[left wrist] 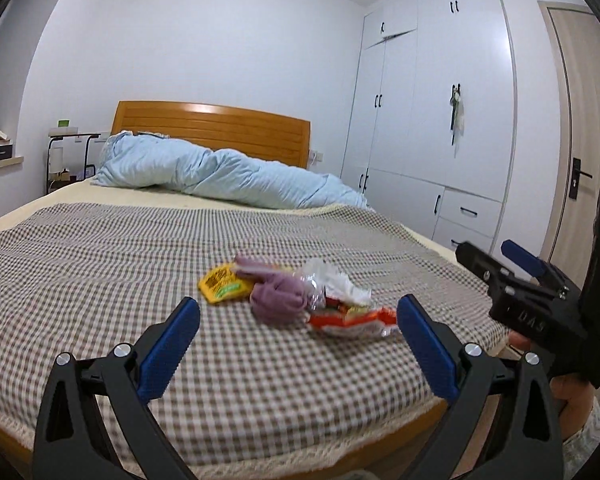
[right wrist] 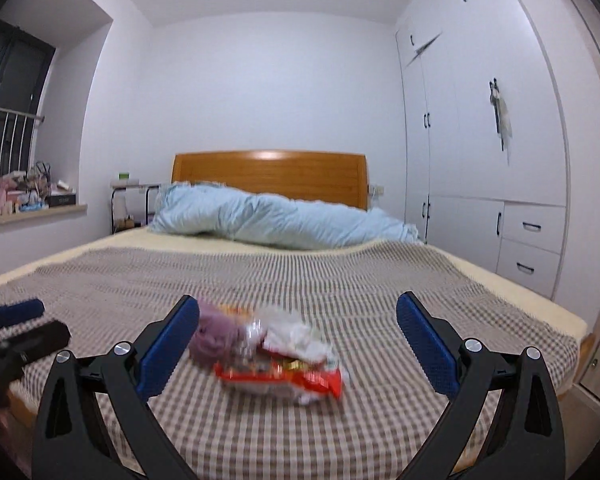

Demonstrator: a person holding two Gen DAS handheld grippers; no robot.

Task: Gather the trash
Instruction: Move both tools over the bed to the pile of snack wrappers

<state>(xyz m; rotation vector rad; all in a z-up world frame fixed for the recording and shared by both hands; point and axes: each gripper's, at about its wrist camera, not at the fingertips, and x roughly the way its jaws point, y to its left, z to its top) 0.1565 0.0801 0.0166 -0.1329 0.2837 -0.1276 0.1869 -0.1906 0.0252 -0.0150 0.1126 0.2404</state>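
Left wrist view looks up the length of a bed (left wrist: 100, 248) covered by a brown-and-white checked blanket (left wrist: 80, 280). The left gripper (left wrist: 298, 334) is held over the foot edge with its jaws spread wide and nothing between them. Just ahead, near the foot edge and toward the bed's right side, lies the small heap of trash: a yellow wrapper (left wrist: 222, 284) at the left, a rolled purple cloth (left wrist: 276, 300) touching it, crumpled clear plastic (left wrist: 332, 282) behind, and a red-orange wrapper (left wrist: 352, 320) closest to the right blue pad. The purple cloth overlaps the wrappers, so part of them is covered.

At the right edge of this view the right gripper (left wrist: 496, 258) reaches in over the bed's right corner, held by a hand (left wrist: 572, 392). In the right wrist view the right gripper (right wrist: 298, 334) is also wide, empty, with the same heap straight before it: purple cloth (right wrist: 214, 336), plastic (right wrist: 296, 330) and red-orange wrapper (right wrist: 284, 378), all blurred. The left gripper (right wrist: 24, 322) shows at the left edge there.

A rumpled light blue duvet (left wrist: 220, 172) lies along the head edge against a wooden headboard (left wrist: 212, 126). White wardrobes (left wrist: 440, 100) stand along the bed's right side, a door (left wrist: 588, 140) beyond them, and a small side table (left wrist: 70, 148) by the far left corner.
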